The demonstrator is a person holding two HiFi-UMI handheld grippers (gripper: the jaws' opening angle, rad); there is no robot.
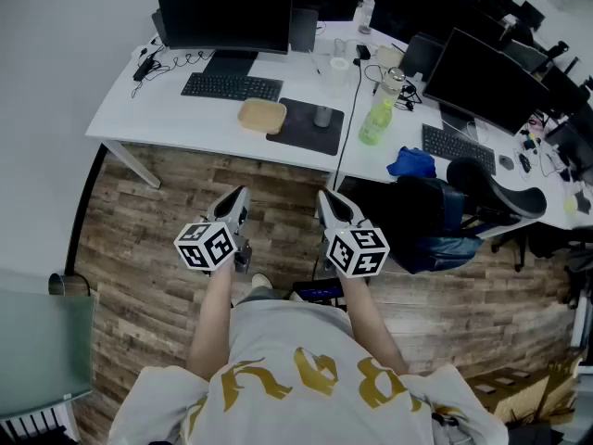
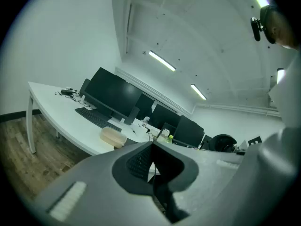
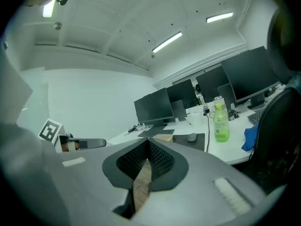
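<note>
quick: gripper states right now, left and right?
Left gripper: shut, jaws together, nothing between them.
Right gripper: shut, jaws together, nothing between them.

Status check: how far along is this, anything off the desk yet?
Done: nothing visible. The box, mouse and bottle all sit on the desk. In hand: nothing. The left gripper and right gripper are shut and empty, held over the floor short of the desk. Left: apparently everything, from the approach on.
</note>
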